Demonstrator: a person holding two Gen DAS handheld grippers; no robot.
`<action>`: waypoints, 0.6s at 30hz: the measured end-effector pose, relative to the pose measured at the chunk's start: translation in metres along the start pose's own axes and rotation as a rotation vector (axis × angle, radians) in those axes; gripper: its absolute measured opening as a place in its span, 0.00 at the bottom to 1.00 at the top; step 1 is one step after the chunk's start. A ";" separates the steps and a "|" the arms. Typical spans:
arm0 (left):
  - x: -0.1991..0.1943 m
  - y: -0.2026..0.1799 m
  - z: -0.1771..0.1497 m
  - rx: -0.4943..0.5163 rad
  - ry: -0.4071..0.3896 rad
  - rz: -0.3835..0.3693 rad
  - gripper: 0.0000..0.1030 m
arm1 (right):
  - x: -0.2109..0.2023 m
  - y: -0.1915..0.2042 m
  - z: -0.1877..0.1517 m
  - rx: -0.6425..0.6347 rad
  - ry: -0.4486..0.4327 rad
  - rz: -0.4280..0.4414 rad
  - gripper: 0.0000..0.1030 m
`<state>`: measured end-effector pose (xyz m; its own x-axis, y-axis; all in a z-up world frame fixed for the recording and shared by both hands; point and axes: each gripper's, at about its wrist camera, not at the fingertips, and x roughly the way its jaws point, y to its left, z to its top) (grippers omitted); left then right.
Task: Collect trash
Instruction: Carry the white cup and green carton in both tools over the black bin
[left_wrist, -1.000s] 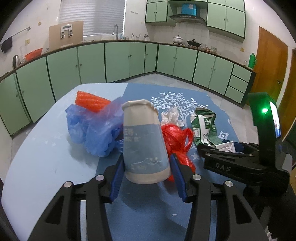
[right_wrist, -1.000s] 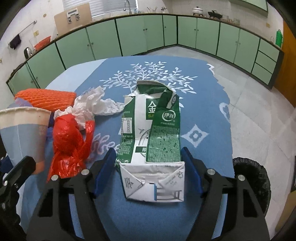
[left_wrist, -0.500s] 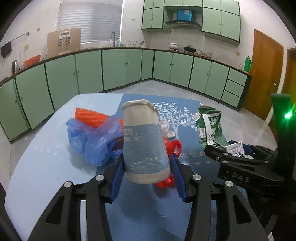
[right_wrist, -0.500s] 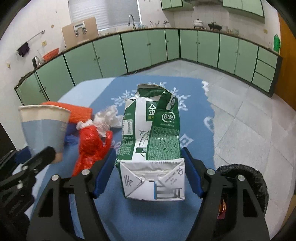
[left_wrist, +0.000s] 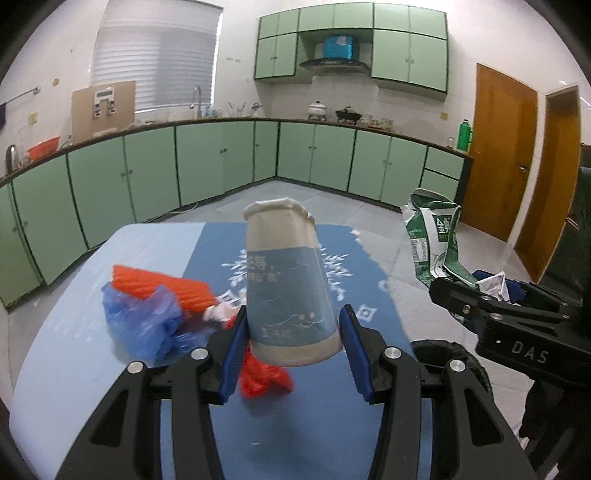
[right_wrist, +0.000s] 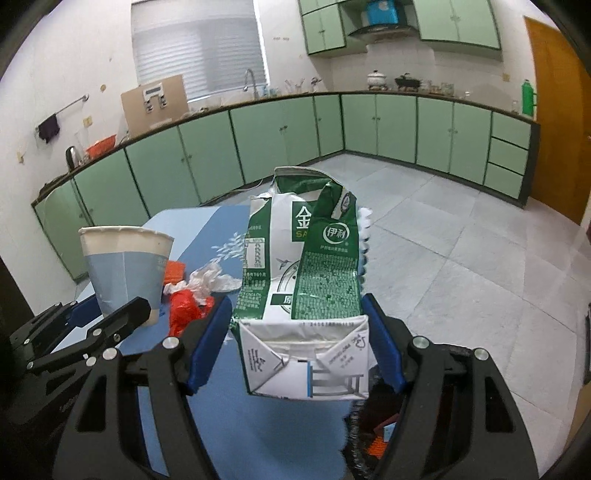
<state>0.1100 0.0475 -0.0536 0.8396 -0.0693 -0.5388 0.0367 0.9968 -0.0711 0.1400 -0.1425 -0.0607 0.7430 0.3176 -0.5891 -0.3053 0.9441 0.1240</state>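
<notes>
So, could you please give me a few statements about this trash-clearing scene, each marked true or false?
1. The left claw grips a paper cup. True.
2. The right claw grips a glass bottle. False: it grips a green and white milk carton.
3. A blue plastic bag lies on the table. True.
4. The carton rests on the table. False: it is held off it.
5. A black trash bin sits below the carton. True.

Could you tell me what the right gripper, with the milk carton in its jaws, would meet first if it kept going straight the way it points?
Probably the far edge of the blue table, or the tiled floor just past it; depth is unclear.
</notes>
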 end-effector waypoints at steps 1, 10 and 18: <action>0.000 -0.004 0.002 0.005 -0.002 -0.007 0.47 | -0.005 -0.006 -0.001 0.006 -0.006 -0.008 0.67; 0.006 -0.057 0.009 0.064 -0.003 -0.100 0.47 | -0.039 -0.064 -0.017 0.058 -0.033 -0.107 0.67; 0.021 -0.110 -0.001 0.127 0.016 -0.197 0.47 | -0.059 -0.119 -0.043 0.114 -0.026 -0.210 0.67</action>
<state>0.1227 -0.0638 -0.0580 0.8007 -0.2624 -0.5386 0.2677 0.9610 -0.0702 0.1065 -0.2773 -0.0750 0.7989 0.1136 -0.5906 -0.0741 0.9931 0.0908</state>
